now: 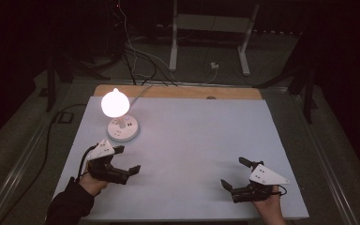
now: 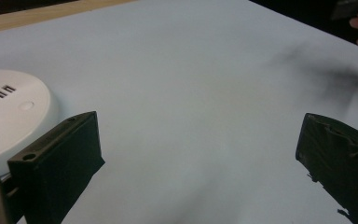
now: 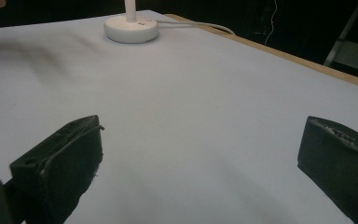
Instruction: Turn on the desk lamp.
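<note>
1. Left gripper [image 1: 126, 160]: held low over the near left part of the white table [image 1: 201, 140], jaws spread wide apart with nothing between them. Its own view shows the two black jaws standing at the far edges of the frame, with bare white surface in the gap.
2. Right gripper [image 1: 235, 174]: held low over the near right part of the table, well apart from the left gripper. Its jaws are likewise spread wide and grip nothing; its own view shows only tabletop between them.
3. Hands: a dark sleeve [image 1: 70, 206] leads to the left hand [image 1: 93, 182], while the right hand [image 1: 269, 206] enters at the near table edge.
4. Lamp base [image 1: 123, 129]: a round white disc just beyond the left gripper, close to its outer jaw; in the left gripper view its edge lies directly behind that jaw [image 2: 9, 116]. It bears small ports on top. From the right gripper it lies far ahead, across the table [image 3: 131, 28].
5. Bulb [image 1: 115, 104]: lit and glowing white, standing on a short stem above the base.
6. Cord [image 1: 143, 91]: a white lead running from the base away over the far wooden table edge [image 1: 178, 91].
</note>
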Demonstrator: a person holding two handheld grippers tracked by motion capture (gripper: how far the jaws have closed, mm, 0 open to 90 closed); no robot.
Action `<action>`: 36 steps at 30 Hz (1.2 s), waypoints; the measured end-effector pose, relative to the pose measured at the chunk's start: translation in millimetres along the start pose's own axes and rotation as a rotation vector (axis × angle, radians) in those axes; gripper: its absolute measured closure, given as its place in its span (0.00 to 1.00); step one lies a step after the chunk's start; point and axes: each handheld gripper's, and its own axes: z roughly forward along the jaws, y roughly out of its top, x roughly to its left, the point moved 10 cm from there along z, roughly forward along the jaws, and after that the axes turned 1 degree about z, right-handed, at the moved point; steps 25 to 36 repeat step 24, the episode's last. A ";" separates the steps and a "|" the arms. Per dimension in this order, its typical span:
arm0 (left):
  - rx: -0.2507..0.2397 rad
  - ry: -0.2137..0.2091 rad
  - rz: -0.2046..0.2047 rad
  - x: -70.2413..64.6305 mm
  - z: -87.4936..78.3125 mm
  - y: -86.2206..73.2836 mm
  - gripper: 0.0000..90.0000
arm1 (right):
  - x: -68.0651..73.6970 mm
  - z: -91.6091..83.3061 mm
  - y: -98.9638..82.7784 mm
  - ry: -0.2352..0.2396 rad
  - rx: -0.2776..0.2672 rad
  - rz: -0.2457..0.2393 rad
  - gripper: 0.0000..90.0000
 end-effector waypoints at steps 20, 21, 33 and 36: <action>0.129 -0.054 0.113 -13.7 10.9 -52.9 0.01 | 1.2 0.0 -0.1 0.004 0.003 -0.003 0.00; 0.135 -0.058 0.112 -13.8 12.0 -54.1 0.01 | 1.3 -0.1 -0.1 0.004 0.003 -0.002 0.00; 0.125 -0.067 0.119 -15.0 13.1 -52.9 0.01 | 1.6 -0.5 0.3 0.005 0.002 -0.005 0.00; 0.125 -0.067 0.119 -15.0 13.1 -52.9 0.01 | 1.6 -0.5 0.3 0.005 0.002 -0.005 0.00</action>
